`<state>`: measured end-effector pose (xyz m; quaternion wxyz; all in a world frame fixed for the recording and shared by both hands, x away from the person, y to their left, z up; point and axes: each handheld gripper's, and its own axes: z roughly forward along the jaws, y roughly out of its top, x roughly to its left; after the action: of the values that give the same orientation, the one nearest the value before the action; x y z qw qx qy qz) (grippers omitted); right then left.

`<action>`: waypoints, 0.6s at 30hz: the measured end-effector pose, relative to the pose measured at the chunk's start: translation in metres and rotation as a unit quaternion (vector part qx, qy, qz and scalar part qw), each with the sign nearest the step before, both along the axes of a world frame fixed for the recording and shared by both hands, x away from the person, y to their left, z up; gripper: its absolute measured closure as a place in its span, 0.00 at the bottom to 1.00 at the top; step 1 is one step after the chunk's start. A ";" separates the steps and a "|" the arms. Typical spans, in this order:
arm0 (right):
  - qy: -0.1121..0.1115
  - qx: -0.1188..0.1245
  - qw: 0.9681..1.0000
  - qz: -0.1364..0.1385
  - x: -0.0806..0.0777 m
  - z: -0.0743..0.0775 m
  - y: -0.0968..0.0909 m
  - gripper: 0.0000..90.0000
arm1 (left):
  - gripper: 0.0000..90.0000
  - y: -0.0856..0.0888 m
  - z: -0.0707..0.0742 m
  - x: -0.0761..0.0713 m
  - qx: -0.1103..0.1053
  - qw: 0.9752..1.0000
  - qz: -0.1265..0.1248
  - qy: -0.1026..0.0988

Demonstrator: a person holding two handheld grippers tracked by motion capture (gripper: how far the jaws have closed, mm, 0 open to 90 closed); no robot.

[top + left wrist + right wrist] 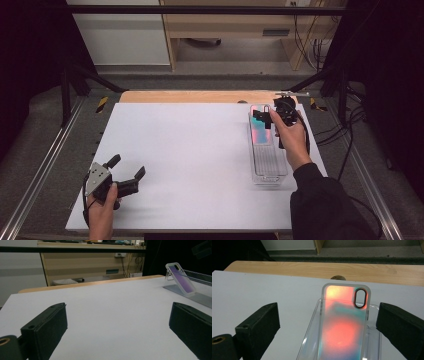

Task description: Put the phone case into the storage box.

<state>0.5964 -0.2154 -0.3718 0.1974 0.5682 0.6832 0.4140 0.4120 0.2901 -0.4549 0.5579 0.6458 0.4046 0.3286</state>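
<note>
An iridescent phone case (343, 325) with an oval camera cut-out leans tilted in the far end of a clear plastic tray (267, 156) at the table's right. In the left gripper view the phone case (180, 278) looks purple and stands propped on the tray. My right gripper (269, 119) hovers open just above the case, its jaws spread on either side of the case in the right gripper view, not touching it. My left gripper (126, 167) rests open near the table's front left, nothing between its jaws.
A white sheet (190, 150) covers the table, with a wooden edge (200, 96) at the back. Metal frame rails (45, 160) run along both sides. Cables (345, 130) hang at the right. A wooden cabinet (225, 30) stands beyond the table.
</note>
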 end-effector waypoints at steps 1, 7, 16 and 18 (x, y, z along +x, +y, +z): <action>-0.001 -0.001 1.000 0.002 -0.001 -0.001 0.001 0.06 | 0.02 0.000 0.000 0.000 0.002 1.000 -0.001 0.000; -0.003 0.008 1.000 0.002 -0.006 -0.004 0.004 0.06 | 0.02 0.000 0.001 -0.001 0.002 1.000 -0.001 -0.001; -0.007 0.009 1.000 0.004 -0.016 -0.004 0.003 0.06 | 0.02 -0.002 0.000 -0.001 0.005 1.000 -0.005 0.000; -0.009 0.009 1.000 0.006 -0.018 -0.003 0.004 0.06 | 0.02 -0.002 0.000 0.000 0.005 1.000 -0.006 0.000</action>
<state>0.5785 -0.2118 -0.3748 0.1958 0.5624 0.6811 0.4259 0.4116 0.2881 -0.4546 0.5567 0.6507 0.3996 0.3273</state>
